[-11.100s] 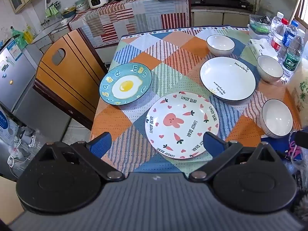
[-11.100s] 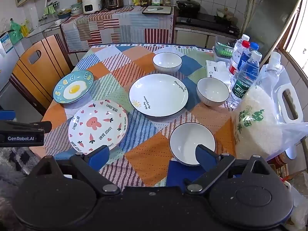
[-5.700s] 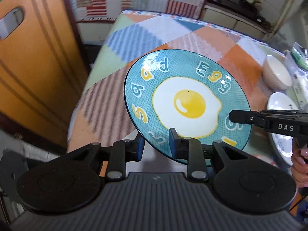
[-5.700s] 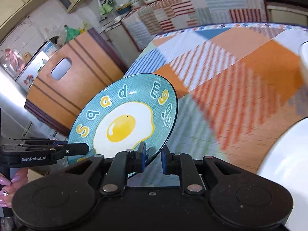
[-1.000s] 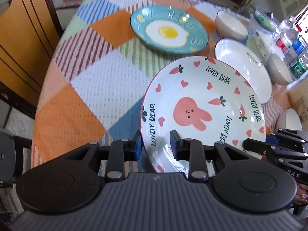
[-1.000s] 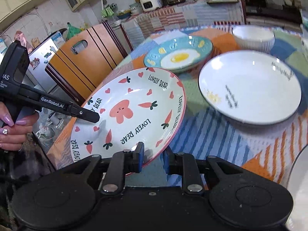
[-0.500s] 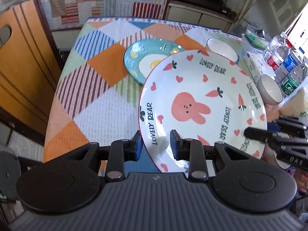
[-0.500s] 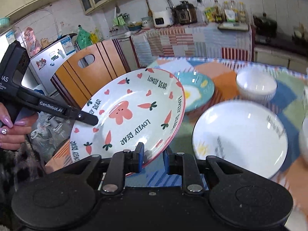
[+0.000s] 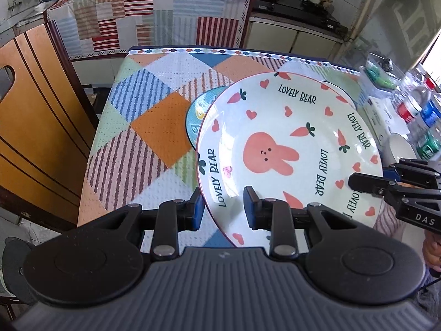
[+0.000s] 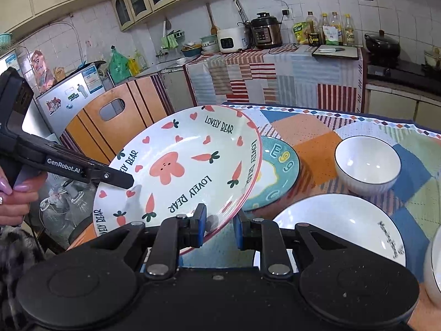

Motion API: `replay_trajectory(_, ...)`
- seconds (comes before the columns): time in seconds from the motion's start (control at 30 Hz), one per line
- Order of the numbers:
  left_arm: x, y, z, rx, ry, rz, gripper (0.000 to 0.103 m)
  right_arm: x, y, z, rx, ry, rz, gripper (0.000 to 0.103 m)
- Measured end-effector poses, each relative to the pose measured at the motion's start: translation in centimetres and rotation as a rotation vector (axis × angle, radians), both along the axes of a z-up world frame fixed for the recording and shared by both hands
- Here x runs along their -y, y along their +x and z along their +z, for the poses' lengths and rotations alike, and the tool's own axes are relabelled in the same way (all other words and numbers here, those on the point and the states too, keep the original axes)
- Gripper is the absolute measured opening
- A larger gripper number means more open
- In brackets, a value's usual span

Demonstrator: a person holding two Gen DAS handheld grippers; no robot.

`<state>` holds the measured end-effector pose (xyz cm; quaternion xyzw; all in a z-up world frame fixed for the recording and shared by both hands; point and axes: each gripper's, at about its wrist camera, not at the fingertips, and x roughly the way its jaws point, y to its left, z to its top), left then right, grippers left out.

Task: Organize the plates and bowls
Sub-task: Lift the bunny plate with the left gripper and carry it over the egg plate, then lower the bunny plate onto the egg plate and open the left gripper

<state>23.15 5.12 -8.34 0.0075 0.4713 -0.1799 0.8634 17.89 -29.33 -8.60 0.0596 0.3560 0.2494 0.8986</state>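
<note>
- your left gripper [image 9: 222,207] has its fingers [image 9: 251,202] closed on the near-left rim of the rabbit plate [image 9: 275,149], one pad under the rim and one inside the well; the gap between the pads is only the thickness of the plate's edge.
- your right gripper [image 10: 219,227] has its fingers [image 10: 199,224] pinched nearly together on the opposite rim of the same plate, so it hangs between both hands, clear of the desk [image 9: 154,127] and tilted.
- the relation that matters: the egg plate [image 10: 278,173] lies flat on the desk just beyond and below the far edge of the rabbit plate. in the left wrist view only a sliver of its blue rim shows past the rabbit plate's left edge; in the right wrist view about half of it shows.
- i judge the carried plate is headed onto the egg plate, so the path runs forward and down, away from both grippers. neither hand looks clearly nearer; both sit on the near side of the target.
- round plate, no long axis to line up, but level out the tilt before it lands or one rim will strike first.
- white plate [image 10: 339,229] lies flat just right of the egg plate, and holds nothing.
- a white bowl [image 10: 368,161] stands upright behind it, also holding nothing; another bowl's edge shows at the right border of the right wrist view.
- the egg plate carries nothing on it yet.
</note>
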Motion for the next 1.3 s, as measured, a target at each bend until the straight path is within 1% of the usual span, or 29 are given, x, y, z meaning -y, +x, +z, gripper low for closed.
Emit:
replay_trajectory(0.1, -0.2, 1.8, -0.6, -0.031, -0.014, 0.007, 0.029, -0.3, 1.7, 0.2, 0.002, -0.026, 0.009, 0.025)
replay_trajectory(0.2, 0.1, 3.2, -1.2, -0.039, 0.009, 0.007, 0.028, -0.6, 3.1, 0.4, 0.013, -0.042, 0.014, 0.025)
replay_trajectory(0.3, 0.2, 4.8, -1.8, -0.054, 0.001, 0.025, 0.028, -0.8, 4.5, 0.1, 0.009, -0.056, 0.003, 0.025)
replay_trajectory(0.37, 0.3, 5.8, -2.3, -0.055, 0.001, 0.025, 0.028, -0.6, 5.8, -0.5, -0.017, -0.043, 0.000, 0.025)
replay_trajectory(0.47, 0.7, 7.3, -3.3, -0.070, 0.012, 0.030, 0.028, -0.6, 7.5, -1.4, -0.036, -0.051, -0.014, 0.025)
replay_trajectory(0.6, 1.1, 9.0, -4.7, -0.105, -0.020, 0.032, 0.028, 0.2, 9.6, -3.2, -0.083, -0.021, -0.044, 0.026)
replay_trajectory(0.67, 1.6, 9.6, -5.3, -0.110, -0.006, 0.029, 0.028, 0.6, 10.5, -4.1, -0.105, -0.009, -0.062, 0.025)
replay_trajectory(0.77, 2.0, 10.2, -6.3, -0.128, 0.006, 0.029, 0.028, 0.7, 11.4, -5.0, -0.126, -0.006, -0.079, 0.026)
replay_trajectory(0.87, 2.1, 10.8, -7.3, -0.161, -0.009, 0.034, 0.028, 0.6, 12.2, -5.7, -0.145, -0.019, -0.079, 0.025)
replay_trajectory(1.0, 2.9, 10.9, -7.9, -0.156, 0.032, 0.036, 0.028, 0.3, 13.1, -6.2, -0.164, -0.042, -0.086, 0.026)
replay_trajectory(1.07, 2.8, 11.3, -8.3, -0.183, 0.025, 0.046, 0.028, 0.1, 13.4, -6.3, -0.173, -0.058, -0.083, 0.026)
replay_trajectory(1.2, 2.3, 12.4, -9.3, -0.279, -0.004, 0.083, 0.028, -0.7, 13.8, -6.5, -0.189, -0.102, -0.103, 0.026)
replay_trajectory(1.23, 2.3, 12.4, -9.5, -0.277, 0.002, 0.091, 0.028, -1.0, 13.7, -6.6, -0.183, -0.120, -0.104, 0.026)
replay_trajectory(1.3, 2.2, 12.5, -9.7, -0.275, 0.008, 0.096, 0.028, -1.1, 13.7, -6.7, -0.175, -0.119, -0.109, 0.025)
